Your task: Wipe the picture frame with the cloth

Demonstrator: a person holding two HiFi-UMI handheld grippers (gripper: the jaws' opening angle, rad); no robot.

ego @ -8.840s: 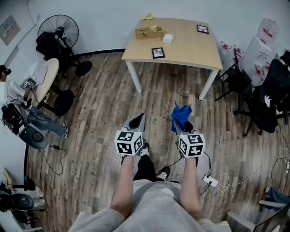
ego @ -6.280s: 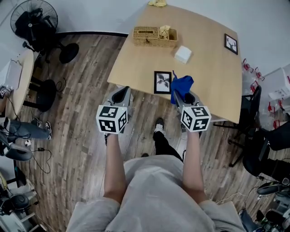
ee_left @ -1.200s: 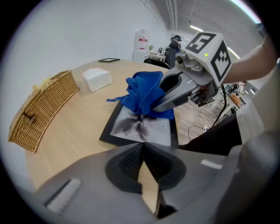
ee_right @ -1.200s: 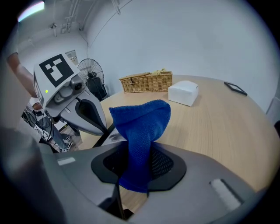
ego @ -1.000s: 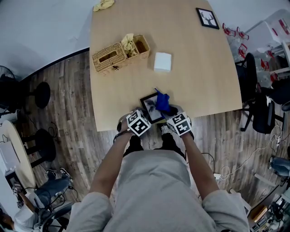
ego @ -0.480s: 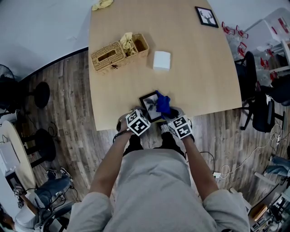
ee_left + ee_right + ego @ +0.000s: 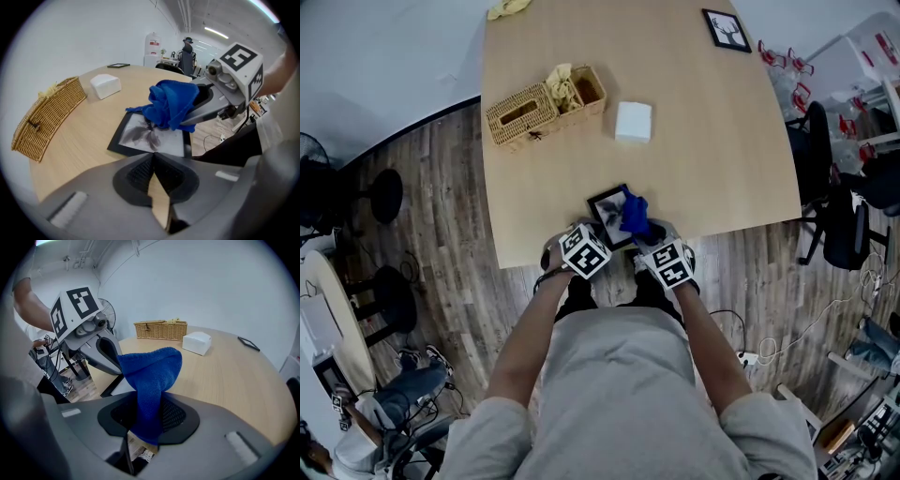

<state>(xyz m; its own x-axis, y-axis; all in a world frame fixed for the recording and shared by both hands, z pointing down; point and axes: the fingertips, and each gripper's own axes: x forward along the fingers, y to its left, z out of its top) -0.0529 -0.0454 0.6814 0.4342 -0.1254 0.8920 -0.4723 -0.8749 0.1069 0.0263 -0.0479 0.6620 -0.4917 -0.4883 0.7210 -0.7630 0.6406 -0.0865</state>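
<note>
The small black picture frame with a grey print (image 7: pixel 607 206) lies flat at the near edge of the light wooden desk (image 7: pixel 722 141), right in front of the person. A bunched blue terry cloth (image 7: pixel 635 214) sits over the frame's right part and seems to touch the glass. The right tongs (image 7: pixel 147 416) are clamped on the cloth's lower end, and the cloth rises out of them in a fold. The left tongs (image 7: pixel 153 171) are pressed together with nothing between them. They hang over the desk's near edge just left of the frame and point at it.

Farther back on the desk, well apart from the frame, stand a white rectangular block (image 7: pixel 633 122) and a woven wicker basket (image 7: pixel 546 101) with a yellow rag (image 7: pixel 562 86) in 1 compartment. A 2nd yellow rag (image 7: pixel 512 8) lies at the far edge. A 2nd small black frame (image 7: pixel 726 28) rests at the far right corner.
</note>
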